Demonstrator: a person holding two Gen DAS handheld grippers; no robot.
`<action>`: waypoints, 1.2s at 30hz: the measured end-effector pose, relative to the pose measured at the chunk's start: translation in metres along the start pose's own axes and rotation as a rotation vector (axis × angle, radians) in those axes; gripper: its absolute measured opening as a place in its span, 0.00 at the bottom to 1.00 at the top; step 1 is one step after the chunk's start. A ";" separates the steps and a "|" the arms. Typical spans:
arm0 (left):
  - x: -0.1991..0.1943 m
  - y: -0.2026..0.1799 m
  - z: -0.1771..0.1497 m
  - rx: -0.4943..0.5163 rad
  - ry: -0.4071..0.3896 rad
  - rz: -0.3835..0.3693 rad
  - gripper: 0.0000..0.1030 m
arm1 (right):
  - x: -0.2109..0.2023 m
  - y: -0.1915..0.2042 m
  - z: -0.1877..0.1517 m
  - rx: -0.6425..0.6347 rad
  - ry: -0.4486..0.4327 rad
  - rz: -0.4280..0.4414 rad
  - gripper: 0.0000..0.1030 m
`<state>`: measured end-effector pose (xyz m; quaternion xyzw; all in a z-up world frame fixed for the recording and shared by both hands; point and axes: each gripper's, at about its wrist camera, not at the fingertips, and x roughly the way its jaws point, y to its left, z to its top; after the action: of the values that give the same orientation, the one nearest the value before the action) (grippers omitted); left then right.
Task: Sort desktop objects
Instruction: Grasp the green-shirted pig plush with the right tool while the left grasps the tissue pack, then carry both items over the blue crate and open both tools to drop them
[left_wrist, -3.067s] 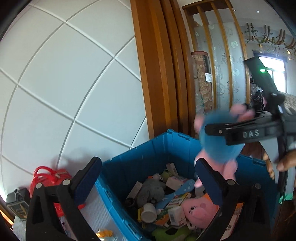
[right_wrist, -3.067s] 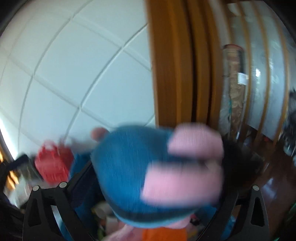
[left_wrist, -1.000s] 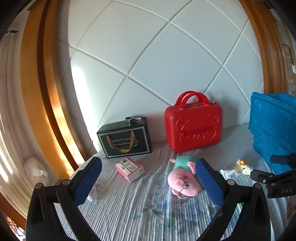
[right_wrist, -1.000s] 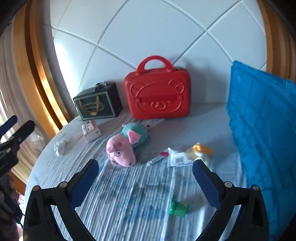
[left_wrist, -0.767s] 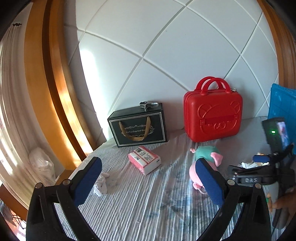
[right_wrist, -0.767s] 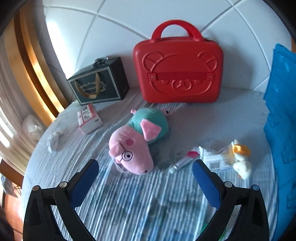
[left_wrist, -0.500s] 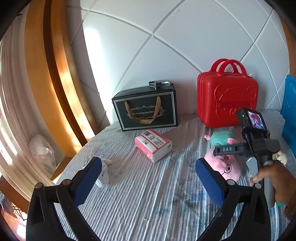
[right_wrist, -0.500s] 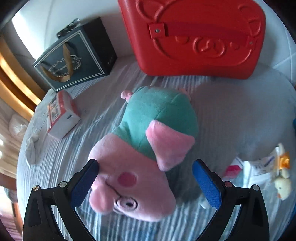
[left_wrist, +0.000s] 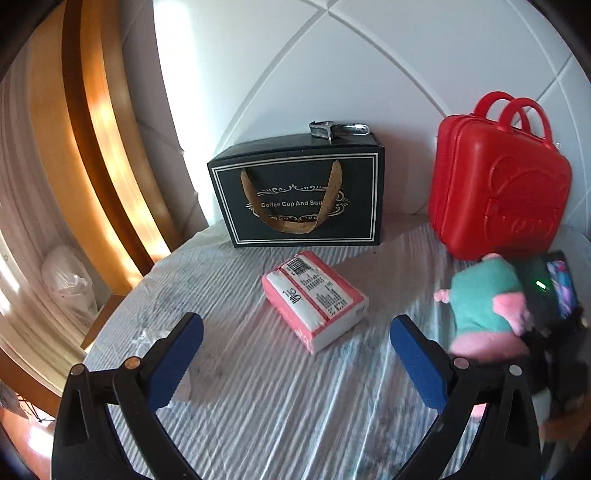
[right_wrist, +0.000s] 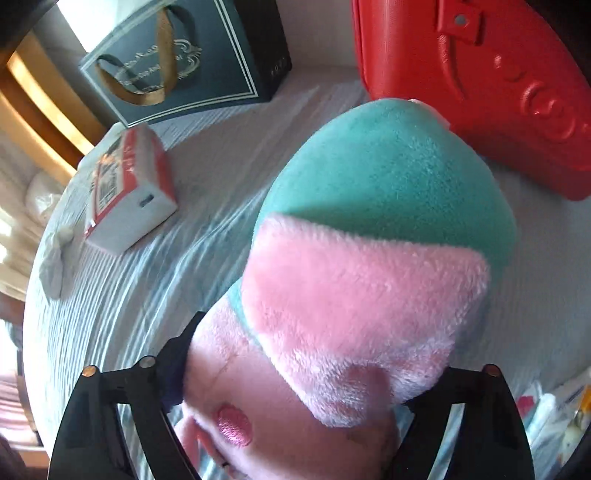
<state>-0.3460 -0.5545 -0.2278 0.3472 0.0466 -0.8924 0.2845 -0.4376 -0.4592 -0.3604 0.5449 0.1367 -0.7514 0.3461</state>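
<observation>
A pink pig plush in a teal shirt (right_wrist: 369, 240) lies on the grey striped cloth and fills the right wrist view; it also shows in the left wrist view (left_wrist: 484, 310). My right gripper (right_wrist: 291, 384) is open, its fingers on either side of the plush's head, pressed close. My left gripper (left_wrist: 295, 354) is open and empty above the cloth, just short of a pink and white tissue pack (left_wrist: 314, 299), also in the right wrist view (right_wrist: 125, 188).
A black gift box (left_wrist: 299, 195) and a red toy suitcase (left_wrist: 498, 184) stand against the white wall. A crumpled tissue (right_wrist: 55, 254) lies near the table's left edge. Small packets and a duck toy (right_wrist: 569, 432) lie at the right.
My right gripper has moved down onto the pig plush, which now sits between its open fingers. My left gripper has moved closer to the tissue pack.
</observation>
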 end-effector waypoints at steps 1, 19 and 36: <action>0.014 -0.001 0.005 -0.012 0.013 -0.009 1.00 | -0.011 -0.002 -0.006 -0.014 -0.029 0.003 0.82; 0.170 -0.013 0.007 -0.248 0.303 0.052 1.00 | -0.070 -0.007 -0.038 -0.069 -0.120 0.128 0.83; 0.139 0.000 -0.006 -0.184 0.212 -0.039 0.79 | -0.108 -0.006 -0.052 -0.081 -0.182 0.133 0.83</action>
<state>-0.4250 -0.6191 -0.3224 0.4110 0.1648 -0.8480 0.2912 -0.3859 -0.3842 -0.2818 0.4677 0.0987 -0.7671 0.4279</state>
